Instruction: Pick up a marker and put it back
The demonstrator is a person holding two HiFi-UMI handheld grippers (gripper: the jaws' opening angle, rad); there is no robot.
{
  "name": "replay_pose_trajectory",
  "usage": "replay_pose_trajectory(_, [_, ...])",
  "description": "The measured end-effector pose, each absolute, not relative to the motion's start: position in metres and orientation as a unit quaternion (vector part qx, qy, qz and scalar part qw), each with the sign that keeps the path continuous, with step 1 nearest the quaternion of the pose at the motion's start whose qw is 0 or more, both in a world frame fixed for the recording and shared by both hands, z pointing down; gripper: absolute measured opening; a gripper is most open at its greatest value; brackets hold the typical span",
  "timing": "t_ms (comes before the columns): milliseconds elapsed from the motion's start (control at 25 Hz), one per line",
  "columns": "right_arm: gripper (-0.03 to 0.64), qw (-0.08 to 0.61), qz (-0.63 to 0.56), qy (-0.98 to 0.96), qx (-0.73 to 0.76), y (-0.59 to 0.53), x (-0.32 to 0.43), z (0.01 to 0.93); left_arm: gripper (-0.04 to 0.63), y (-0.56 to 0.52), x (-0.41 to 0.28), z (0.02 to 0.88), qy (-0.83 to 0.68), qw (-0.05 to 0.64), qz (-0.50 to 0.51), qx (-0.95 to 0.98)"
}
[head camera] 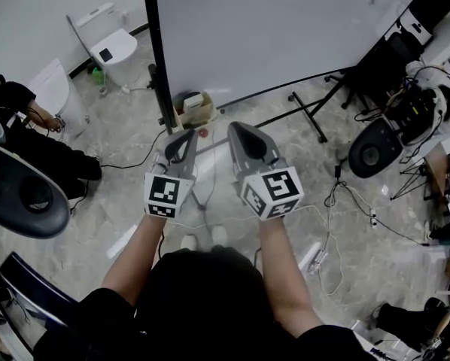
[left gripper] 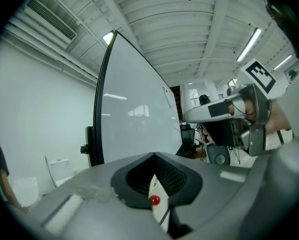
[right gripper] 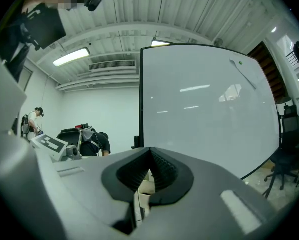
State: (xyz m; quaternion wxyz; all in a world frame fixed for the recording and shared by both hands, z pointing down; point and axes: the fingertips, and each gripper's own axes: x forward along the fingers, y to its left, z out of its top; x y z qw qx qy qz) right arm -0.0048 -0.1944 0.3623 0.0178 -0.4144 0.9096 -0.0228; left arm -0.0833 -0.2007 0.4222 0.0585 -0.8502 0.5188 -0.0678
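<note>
1. Both tongs are up in front of the person, noses aimed at the foot of the whiteboard (head camera: 285, 28), and neither has anything in hand.
2. Left gripper (head camera: 187, 137): clenched. In its own view the pads meet tip to tip, with nothing pinched that I can see.
3. Right gripper (head camera: 238, 130): same story, clenched on nothing. A pale box (head camera: 195, 111) shows through the slit beneath its pads.
4. That box sits at the base of the board's black post (head camera: 156, 59), under the board's lower left corner.
5. The marker? I can't pick one out for certain. The best candidate is a small red tip (head camera: 203, 133) just in front of the box and just beside the left gripper's nose. It also shows as a red dot low in the left gripper's slit.
6. Step in hand, by my read, is the approach to the pick. To do it well:
   - Open the left jaws before going down.
   - Set the pads across the barrel rather than over its end.
   - Close at mid-barrel so it doesn't pivot.
7. Keep the right gripper clear of the box so the left has a clean lane.
8. Writing: none readable. The cubes (head camera: 272, 190) carry only black-and-white square patterns, and the board looks blank.
</note>
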Motion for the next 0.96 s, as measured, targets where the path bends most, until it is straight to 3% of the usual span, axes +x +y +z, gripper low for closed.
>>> replay_pose_trajectory(960, [0.009,0.015,-0.014,0.905,-0.424,-0.181,-0.020,0.362,0.004,-0.190,-0.098,0.415,0.507,0.070,-0.051,-0.857])
